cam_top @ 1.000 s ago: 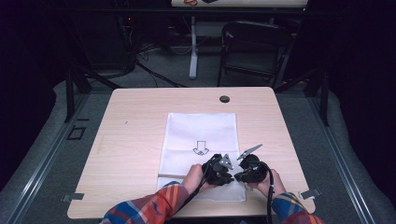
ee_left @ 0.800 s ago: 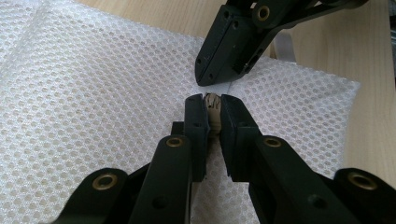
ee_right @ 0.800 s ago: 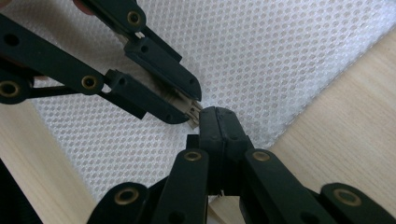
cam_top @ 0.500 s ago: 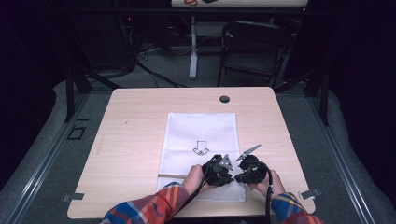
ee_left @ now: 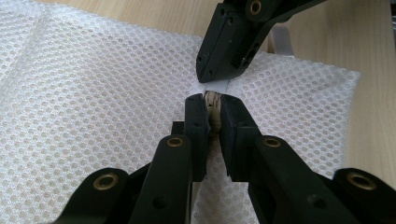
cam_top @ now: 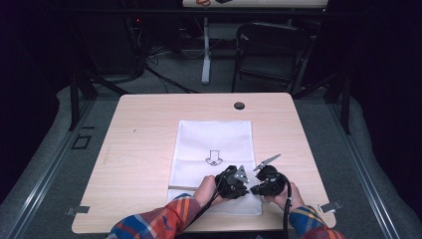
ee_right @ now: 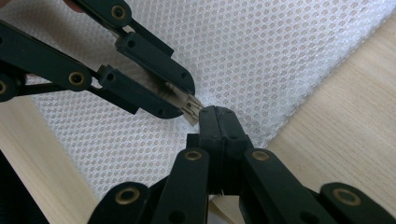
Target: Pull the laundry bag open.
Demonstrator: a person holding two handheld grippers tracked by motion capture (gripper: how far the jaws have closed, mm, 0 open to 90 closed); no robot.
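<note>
A white mesh bag (cam_top: 214,137) with a black arrow print lies flat on the wooden table (cam_top: 144,149). Both grippers meet tip to tip over its near right part. My left gripper (cam_top: 245,187) (ee_left: 213,103) is shut on a small tan ribbed piece (ee_left: 213,100) (ee_right: 190,107) at the bag's seam. Facing it, my right gripper (cam_top: 255,189) (ee_right: 215,115) has its jaws pressed together on a white strip (ee_left: 217,87) of the bag's edge. The mesh (ee_right: 261,56) spreads out under both. Plaid sleeves come in from the bottom of the high view.
A dark round grommet (cam_top: 239,105) sits near the table's far edge. Beyond the table stand a black chair (cam_top: 268,50) and a white table leg (cam_top: 205,50) on a dim floor. Small metal clips (cam_top: 329,206) mark the near corners.
</note>
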